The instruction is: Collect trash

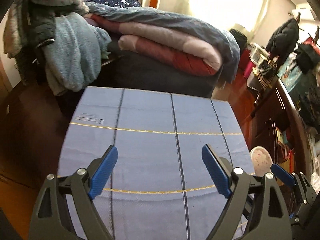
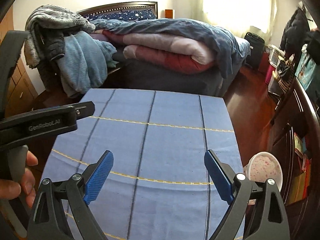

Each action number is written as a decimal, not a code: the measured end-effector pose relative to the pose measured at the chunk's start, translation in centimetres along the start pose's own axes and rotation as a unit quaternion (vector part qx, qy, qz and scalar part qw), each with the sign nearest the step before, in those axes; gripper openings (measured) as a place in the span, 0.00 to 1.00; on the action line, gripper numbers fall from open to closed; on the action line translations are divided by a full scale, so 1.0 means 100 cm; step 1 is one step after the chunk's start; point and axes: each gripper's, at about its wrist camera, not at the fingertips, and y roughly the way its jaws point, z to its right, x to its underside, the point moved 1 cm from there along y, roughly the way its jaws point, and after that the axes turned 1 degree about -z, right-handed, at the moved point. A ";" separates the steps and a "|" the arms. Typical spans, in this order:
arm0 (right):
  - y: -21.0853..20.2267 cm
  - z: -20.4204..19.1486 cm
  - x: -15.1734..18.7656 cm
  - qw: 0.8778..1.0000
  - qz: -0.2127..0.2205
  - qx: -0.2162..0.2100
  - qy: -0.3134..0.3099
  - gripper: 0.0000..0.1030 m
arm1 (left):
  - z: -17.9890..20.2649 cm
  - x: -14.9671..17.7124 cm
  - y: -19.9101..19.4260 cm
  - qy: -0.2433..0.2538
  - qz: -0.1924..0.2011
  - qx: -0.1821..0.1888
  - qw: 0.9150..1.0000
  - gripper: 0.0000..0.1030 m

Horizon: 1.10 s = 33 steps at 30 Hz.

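Two pairs of tongs are in our hands, and both stand spread wide with nothing between their blue ribbed pads. Our left tongs (image 1: 160,172) hang over the one desk covered by a blue cloth with dark stripes and thin yellow lines (image 1: 144,140), and in that view one blue pad of the right tongs shows just off to their right. Our right tongs (image 2: 159,176) hang over the same cloth, with the black body of the left tongs and our left hand (image 2: 22,180) on its grey handle close at their left.

One white round bin lined with a pink-speckled bag (image 2: 264,170) stands just right of the right tongs, beside the desk's edge and lower than its top; we see its inside only in part, and no loose trash lies on the cloth ahead of either pair.

Beyond the tongs, past the desk's far edge, lies one bed (image 2: 180,76) with a folded red and pink quilt (image 2: 170,56) under a blue duvet (image 1: 170,24). Ahead and to the left, one heap of blue and grey blankets (image 1: 66,46) hangs.
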 end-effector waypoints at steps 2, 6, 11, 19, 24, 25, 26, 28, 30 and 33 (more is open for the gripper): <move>-0.012 -0.004 -0.008 1.000 0.002 0.001 0.000 0.89 | -0.002 -0.006 -0.024 -0.011 0.013 -0.001 1.000 0.85; -0.056 -0.007 -0.028 0.999 0.032 0.008 0.005 0.96 | 0.001 -0.017 -0.080 -0.024 0.065 -0.020 0.997 0.96; -0.088 -0.009 -0.034 0.996 0.077 0.034 0.014 0.96 | 0.014 -0.016 -0.124 -0.008 0.129 -0.030 0.991 0.97; -0.133 0.001 -0.025 0.985 0.161 0.049 0.045 0.96 | 0.031 -0.006 -0.164 -0.002 0.182 -0.024 0.983 0.97; -0.150 0.004 -0.026 0.980 0.180 0.069 0.055 0.96 | 0.039 -0.007 -0.187 0.011 0.212 -0.021 0.977 0.97; -0.153 0.004 -0.026 0.979 0.184 0.072 0.053 0.96 | 0.040 -0.008 -0.187 0.013 0.212 -0.021 0.977 0.97; -0.153 0.004 -0.026 0.978 0.190 0.074 0.051 0.96 | 0.040 -0.007 -0.186 0.014 0.211 -0.023 0.977 0.97; -0.152 0.003 -0.027 0.977 0.190 0.078 0.051 0.96 | 0.041 -0.007 -0.184 0.018 0.207 -0.018 0.978 0.97; -0.150 0.003 -0.027 0.978 0.188 0.077 0.056 0.96 | 0.039 -0.007 -0.180 0.021 0.203 -0.019 0.979 0.97; -0.148 0.004 -0.024 0.978 0.180 0.083 0.059 0.96 | 0.036 -0.005 -0.174 0.025 0.189 -0.014 0.982 0.97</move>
